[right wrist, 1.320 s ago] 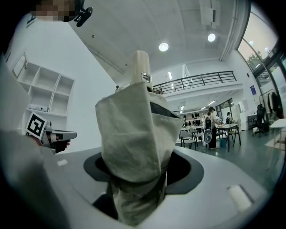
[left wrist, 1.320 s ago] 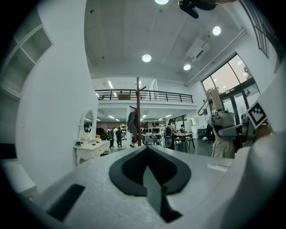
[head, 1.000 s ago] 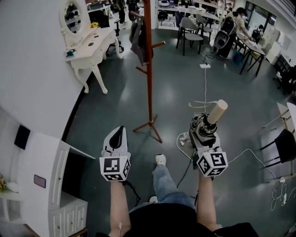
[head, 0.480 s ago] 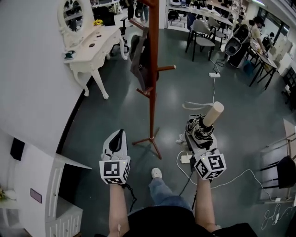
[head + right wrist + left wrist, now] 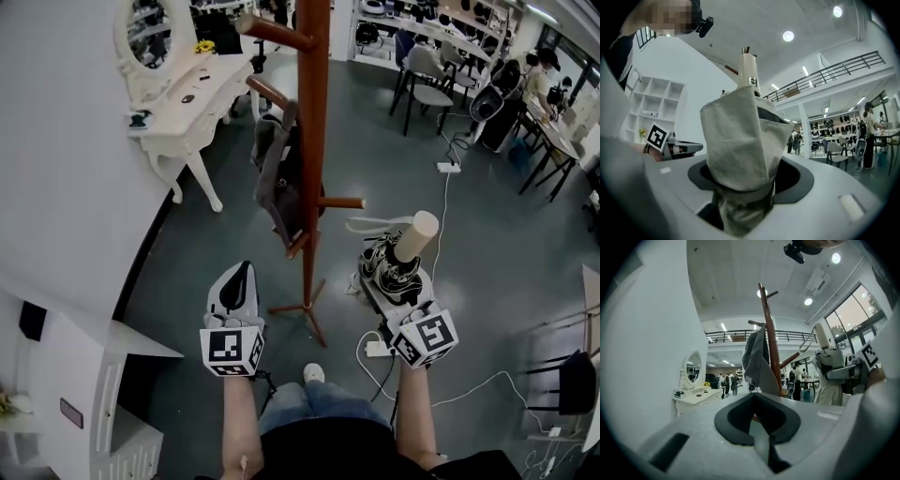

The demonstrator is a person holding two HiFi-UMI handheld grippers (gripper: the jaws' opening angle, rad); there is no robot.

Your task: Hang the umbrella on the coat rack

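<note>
The right gripper (image 5: 401, 274) stays clamped on the folded umbrella (image 5: 411, 244), whose pale end points up and forward, just as a second ago. The left gripper (image 5: 240, 274) holds nothing, its jaws pressed together. The change is the rack (image 5: 312, 141) — it now stands much nearer, its pole rising between the two grippers, with a grey coat (image 5: 275, 178) hanging on it just ahead of the left one.
</note>
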